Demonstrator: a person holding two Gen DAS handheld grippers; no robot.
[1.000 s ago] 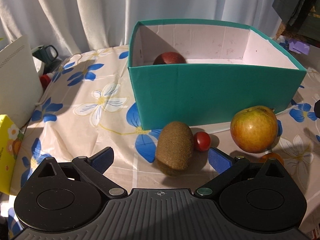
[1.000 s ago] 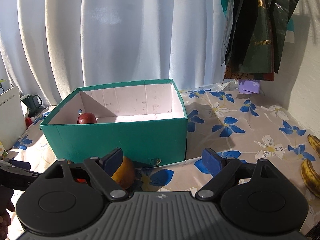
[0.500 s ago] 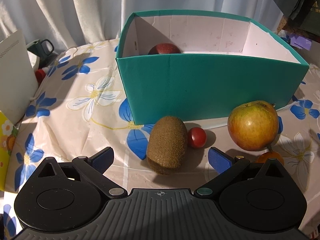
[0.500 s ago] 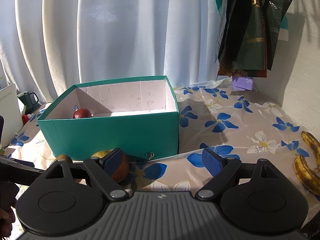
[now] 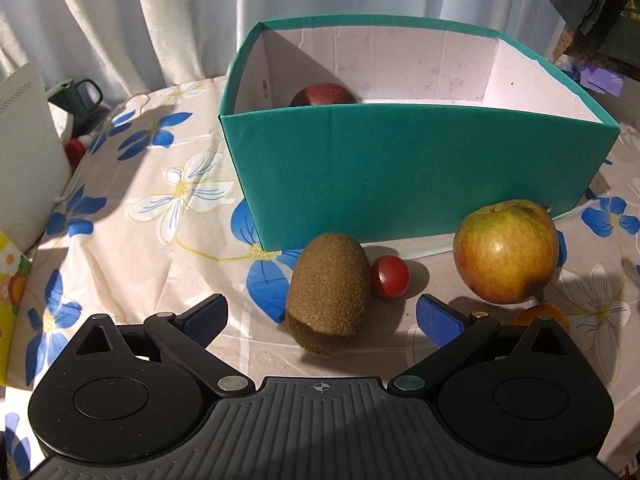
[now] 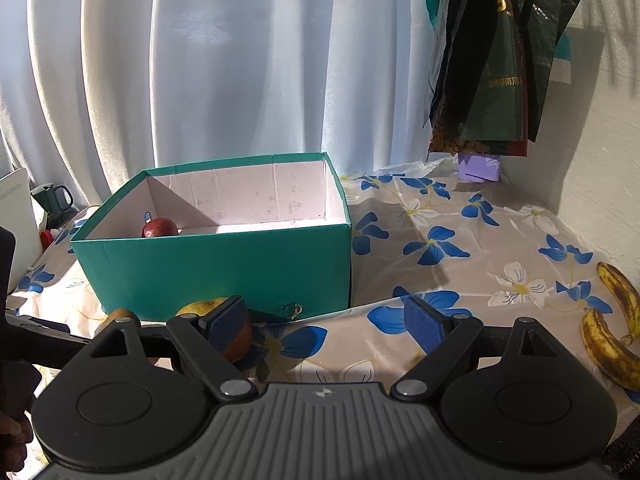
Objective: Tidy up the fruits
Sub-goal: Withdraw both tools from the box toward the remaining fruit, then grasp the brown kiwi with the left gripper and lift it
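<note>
Surface (image 5: 132, 264), covered by a cloth printed with blue and white flowers, seen from both wrist cameras. Curtain (image 6: 224, 64) hangs behind it. Dark bags (image 6: 500, 60) hang at the far right; gold lettering on them is too small to read. Teal box (image 5: 400, 172), open-topped with a white interior, stands at the middle of the surface and holds a red apple (image 5: 324, 94) in its far left corner. No writing is legible on the box.

Yellow-red apple (image 5: 506, 250) lies on the surface before the box's right front corner. Two spotted bananas (image 6: 612, 332) lie well apart from the box, at the right edge of the right wrist view. Kiwi (image 5: 330, 292) lies just before the box front, touching or nearly touching a small tomato (image 5: 390, 277) to its right. A small orange fruit (image 5: 540, 314) lies near the apple, partly hidden.

Left gripper (image 5: 322, 316): jaws wide apart and empty; the kiwi lies between them, nearer the middle, untouched by either pad. Right gripper (image 6: 326, 322): jaws wide apart and empty, over bare cloth; the yellow-red apple shows behind its left pad.
</note>
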